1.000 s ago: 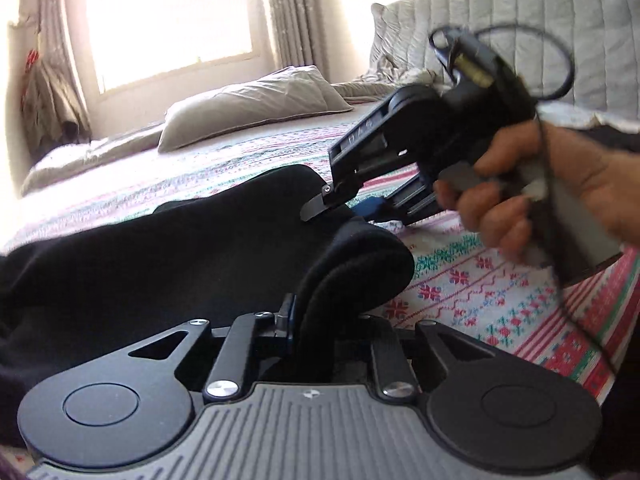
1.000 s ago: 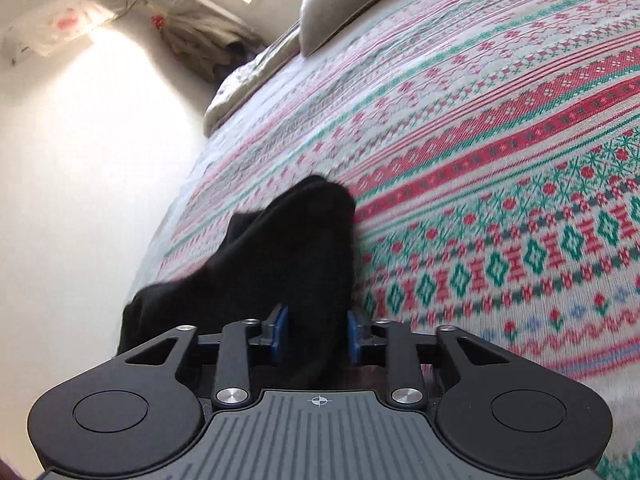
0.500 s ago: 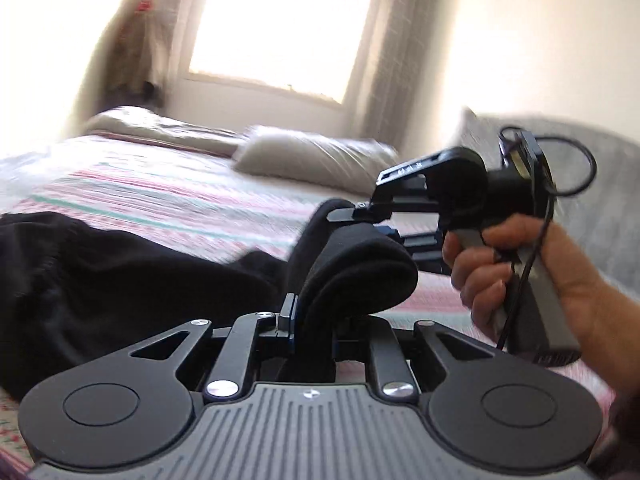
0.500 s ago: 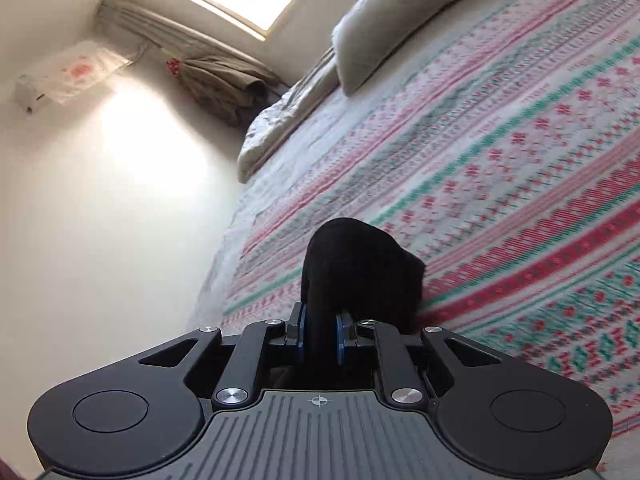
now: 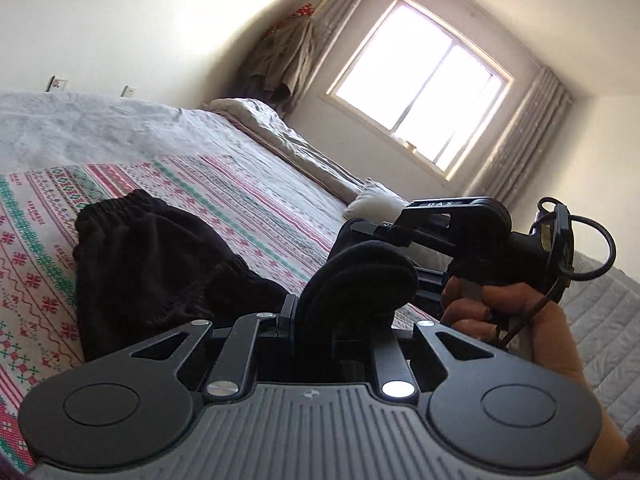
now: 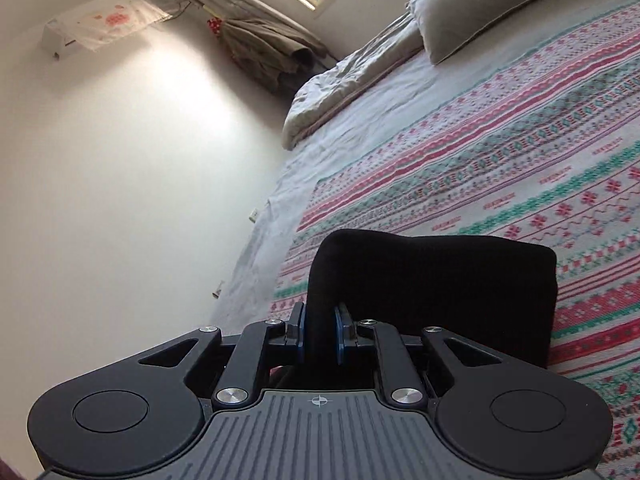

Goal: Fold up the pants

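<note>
Item: black pants, soft knit, elastic gathered waistband.
Location: waistband end lies on the patterned bedspread toward its white-sheeted edge; the other end is lifted off it.
Left gripper: clamped on a rolled fold of the pants.
Right gripper: clamped on the same lifted end, just beside the left.
Key relation: the pants' long axis runs from both grippers forward to the waistband; both are equally near.
</note>
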The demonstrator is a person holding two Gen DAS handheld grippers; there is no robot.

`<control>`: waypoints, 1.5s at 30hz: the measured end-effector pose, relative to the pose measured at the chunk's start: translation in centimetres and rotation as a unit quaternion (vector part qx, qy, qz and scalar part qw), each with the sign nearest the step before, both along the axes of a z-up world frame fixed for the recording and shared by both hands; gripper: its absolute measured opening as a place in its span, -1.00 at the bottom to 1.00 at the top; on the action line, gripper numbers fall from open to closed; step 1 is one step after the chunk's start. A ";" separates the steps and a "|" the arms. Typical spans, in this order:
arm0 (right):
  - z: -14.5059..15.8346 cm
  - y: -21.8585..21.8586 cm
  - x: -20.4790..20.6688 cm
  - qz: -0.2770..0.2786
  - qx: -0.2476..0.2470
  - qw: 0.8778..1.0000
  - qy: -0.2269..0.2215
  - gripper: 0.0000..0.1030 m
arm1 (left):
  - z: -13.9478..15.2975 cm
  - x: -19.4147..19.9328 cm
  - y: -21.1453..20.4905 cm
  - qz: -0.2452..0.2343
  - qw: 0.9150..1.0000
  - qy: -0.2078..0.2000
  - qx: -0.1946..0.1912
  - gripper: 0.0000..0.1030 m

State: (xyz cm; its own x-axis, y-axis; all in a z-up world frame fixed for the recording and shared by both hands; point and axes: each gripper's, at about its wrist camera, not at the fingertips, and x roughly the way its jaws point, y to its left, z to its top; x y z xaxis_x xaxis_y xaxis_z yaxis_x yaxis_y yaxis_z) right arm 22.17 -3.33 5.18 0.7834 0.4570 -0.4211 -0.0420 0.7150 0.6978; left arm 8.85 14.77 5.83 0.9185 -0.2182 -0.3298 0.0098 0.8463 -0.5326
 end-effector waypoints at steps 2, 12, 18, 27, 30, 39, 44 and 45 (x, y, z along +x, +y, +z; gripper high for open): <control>0.3 1.5 1.0 0.010 -0.007 1.000 -0.004 -0.72 | 0.1 0.5 0.8 0.018 1.000 0.011 -0.013 -0.57; -0.5 8.2 5.4 0.038 -0.032 0.999 -0.004 -0.78 | -0.5 0.2 6.3 0.110 0.989 0.074 -0.059 -0.57; -1.2 10.4 6.6 0.062 -0.053 0.997 0.006 -0.78 | -0.9 1.1 8.7 0.117 0.984 0.102 -0.082 -0.57; -2.2 8.5 3.6 0.081 -0.104 0.991 0.026 -0.14 | -1.4 3.4 12.7 -0.117 0.976 0.117 -0.140 0.31; -2.0 6.9 1.9 0.081 -0.112 0.990 0.013 0.13 | -1.3 4.2 13.9 -0.155 0.969 0.111 -0.157 0.33; -2.6 3.7 -1.6 0.083 -0.158 0.984 0.008 0.18 | -1.4 8.4 16.2 -0.182 0.965 0.119 -0.148 0.52; -3.1 2.9 -2.8 0.094 -0.180 0.979 0.004 0.18 | -2.8 11.0 14.6 -0.168 0.968 0.134 -0.129 0.09; -3.3 2.8 -2.9 0.096 -0.182 0.979 0.003 0.18 | -2.9 11.2 14.4 -0.156 0.970 0.135 -0.128 -0.17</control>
State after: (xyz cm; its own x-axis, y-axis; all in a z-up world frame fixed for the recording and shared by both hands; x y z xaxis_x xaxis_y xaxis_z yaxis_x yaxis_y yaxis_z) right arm 19.25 -0.51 1.91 0.6953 0.4146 -0.5871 -0.1962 0.8953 0.3999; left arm 20.05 29.13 2.90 0.6818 -0.5786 -0.4476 0.0760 0.6645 -0.7434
